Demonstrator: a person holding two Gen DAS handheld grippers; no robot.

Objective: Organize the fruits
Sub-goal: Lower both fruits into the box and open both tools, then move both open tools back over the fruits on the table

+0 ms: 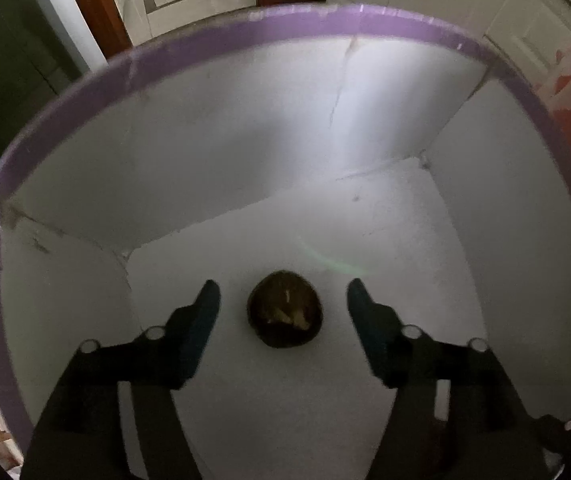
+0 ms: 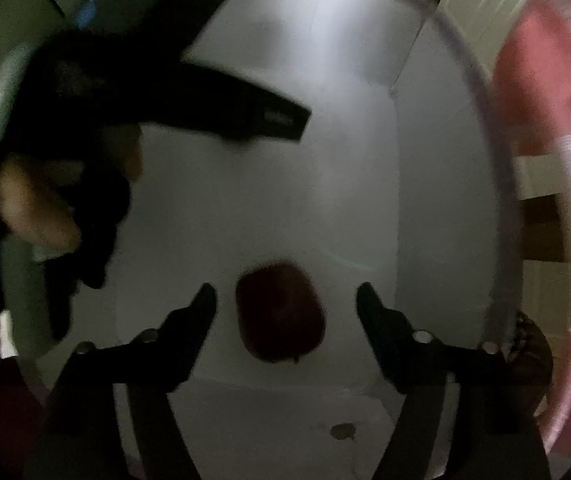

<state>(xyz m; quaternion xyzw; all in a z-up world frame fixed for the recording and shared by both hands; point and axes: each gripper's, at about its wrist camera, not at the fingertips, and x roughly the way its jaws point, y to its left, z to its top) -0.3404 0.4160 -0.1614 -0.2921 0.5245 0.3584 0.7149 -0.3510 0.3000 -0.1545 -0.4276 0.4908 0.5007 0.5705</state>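
- The white box (image 1: pixel 365 216) with the purple rim (image 1: pixel 221 36) surrounds both my tools; its walls rise on every side of my left tool (image 1: pixel 283 292), and its floor lies straight beneath both. It looks like thin stiff board, creased on the far wall, so I judge it light and easy to shove if I knock a wall.
- The red apple (image 2: pixel 281 316) lies on the box floor directly between the fingers of my right tool (image 2: pixel 285 294). That tool stands open, with a clear gap on each side of the fruit and neither pad touching it. I judge the apple firm, fairly heavy for its size, smooth-skinned and apt to roll or slip; the safest hold is across its widest middle, with its stem end toward me and clear of the pads.
- The brown, rough-skinned fruit (image 1: pixel 284 314), round and dull with pale patches, sits on the floor between the fingers of my left tool, which is also open and clear of it. I cannot name it for certain. It looks light, with a grippy skin, and possibly soft or bruisable, so a gentle squeeze across its broad sides suits it.
- My left tool also shows in the right wrist view, up and to the left of my right tool, held in a hand (image 2: pixel 33 204).
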